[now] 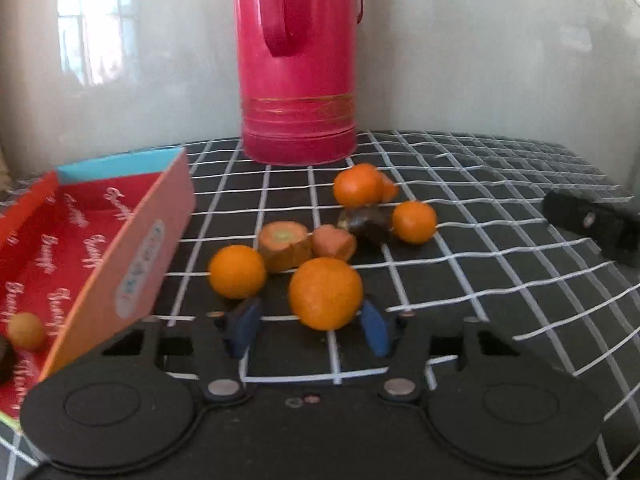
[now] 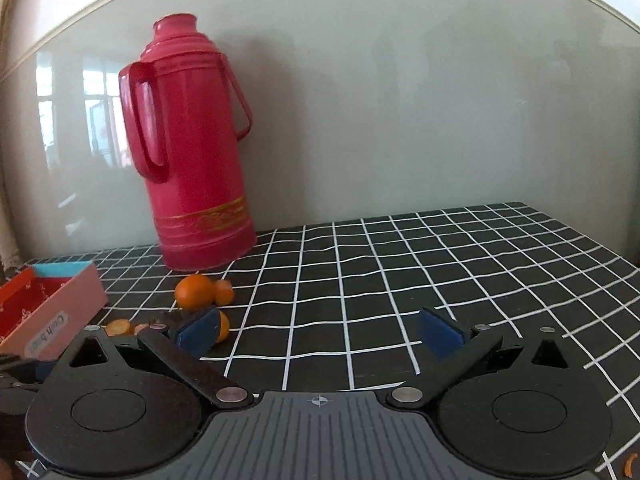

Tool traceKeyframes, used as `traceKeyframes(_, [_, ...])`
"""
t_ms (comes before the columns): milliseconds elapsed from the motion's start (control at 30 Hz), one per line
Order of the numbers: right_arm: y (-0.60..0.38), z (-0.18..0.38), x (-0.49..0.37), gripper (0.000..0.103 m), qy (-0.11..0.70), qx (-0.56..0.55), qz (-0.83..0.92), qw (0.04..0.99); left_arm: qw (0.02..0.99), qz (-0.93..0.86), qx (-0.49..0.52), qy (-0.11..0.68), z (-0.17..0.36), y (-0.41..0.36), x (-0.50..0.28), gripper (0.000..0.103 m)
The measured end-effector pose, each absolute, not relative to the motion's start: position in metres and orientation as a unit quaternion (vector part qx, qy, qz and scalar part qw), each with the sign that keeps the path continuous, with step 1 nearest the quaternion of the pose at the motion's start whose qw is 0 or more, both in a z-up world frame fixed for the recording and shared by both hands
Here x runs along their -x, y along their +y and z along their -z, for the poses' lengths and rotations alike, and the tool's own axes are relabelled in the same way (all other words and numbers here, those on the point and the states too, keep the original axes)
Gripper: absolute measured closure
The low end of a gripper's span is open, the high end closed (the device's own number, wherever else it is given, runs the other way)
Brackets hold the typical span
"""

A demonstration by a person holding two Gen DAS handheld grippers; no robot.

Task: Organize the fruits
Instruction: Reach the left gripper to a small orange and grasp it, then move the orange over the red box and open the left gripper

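Note:
In the left wrist view, my left gripper [image 1: 310, 330] is open, its blue pads on either side of an orange [image 1: 325, 293] on the checked tablecloth; the right pad is close to it, the left pad apart. Other oranges [image 1: 237, 272] [image 1: 414, 222] [image 1: 357, 185], carrot chunks [image 1: 285, 245] [image 1: 335, 242] and a dark fruit [image 1: 366, 222] lie just beyond. A red open box [image 1: 60, 240] at left holds a small yellow fruit [image 1: 26, 330]. My right gripper [image 2: 320, 336] is open and empty over the cloth, right of the fruit pile [image 2: 195, 292].
A tall red thermos [image 1: 298, 60] stands at the back against the wall; it also shows in the right wrist view [image 2: 192, 152]. The right gripper's tip [image 1: 592, 220] shows at the right of the left wrist view. The black-and-white checked cloth [image 2: 400, 280] covers the table.

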State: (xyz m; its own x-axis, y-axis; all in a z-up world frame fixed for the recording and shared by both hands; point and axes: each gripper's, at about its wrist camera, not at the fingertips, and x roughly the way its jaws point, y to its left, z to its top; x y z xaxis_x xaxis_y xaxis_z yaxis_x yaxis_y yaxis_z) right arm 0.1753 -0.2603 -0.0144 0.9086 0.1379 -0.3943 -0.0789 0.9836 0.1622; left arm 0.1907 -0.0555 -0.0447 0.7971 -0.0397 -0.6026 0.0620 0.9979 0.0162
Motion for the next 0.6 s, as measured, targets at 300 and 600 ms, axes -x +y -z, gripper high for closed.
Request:
traceKeyframes(300, [-0.260,0.016,-0.177,0.000,0.220,-0.081,-0.054,0.971,0.961,0.022,-0.025,0.275,0.025,-0.054,-0.169,0.076])
traceKeyframes(600, [-0.237,0.012,-0.168,0.000,0.217,-0.077,-0.081,0.970,0.974,-0.044,-0.019,0.222,-0.006,0.002,-0.129,0.076])
